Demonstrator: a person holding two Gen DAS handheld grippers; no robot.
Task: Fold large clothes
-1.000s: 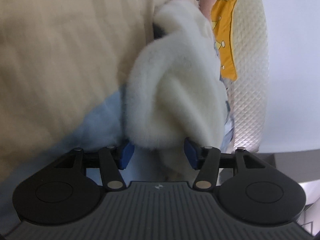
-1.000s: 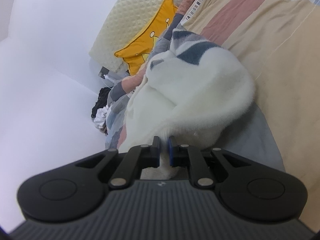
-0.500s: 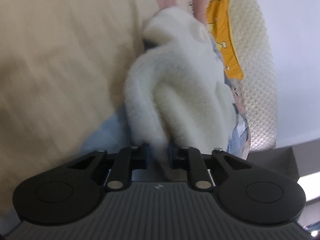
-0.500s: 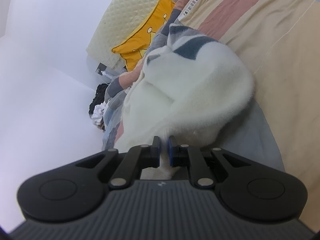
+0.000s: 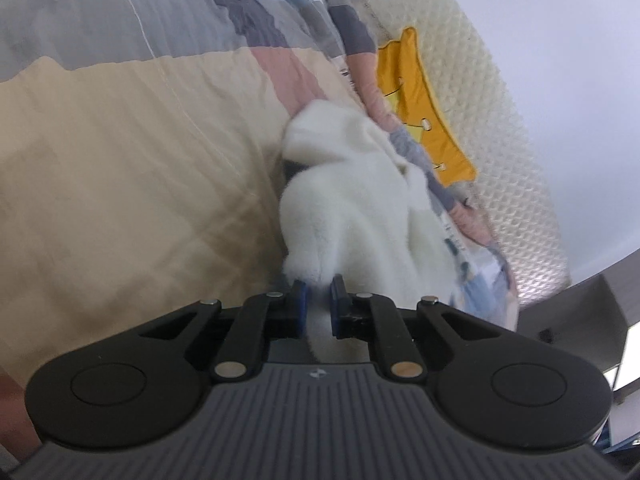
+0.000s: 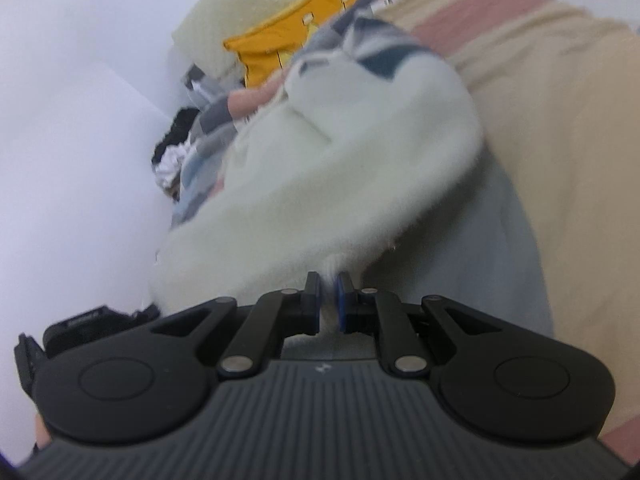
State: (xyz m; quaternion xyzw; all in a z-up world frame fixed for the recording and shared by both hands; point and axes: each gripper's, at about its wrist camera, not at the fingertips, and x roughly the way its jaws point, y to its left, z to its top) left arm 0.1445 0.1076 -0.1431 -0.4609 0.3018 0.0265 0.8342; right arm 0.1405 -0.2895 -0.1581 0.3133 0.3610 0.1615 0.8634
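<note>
Bed has a patchwork duvet [image 5: 120,152]: beige, pink, grey, light-blue blocks. Yellow cushion [image 5: 424,108] with a small printed motif lies against a cream quilted headboard [image 5: 492,128]. White wall [image 6: 80,80] behind. Dark and white pile of clothes [image 6: 176,152] at the far edge of the bed, by the wall

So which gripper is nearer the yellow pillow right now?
Hard to call. Both the left gripper and right gripper are clamped on the fluffy white garment, and the yellow pillow lies beyond it in each view, touching neither.
</note>
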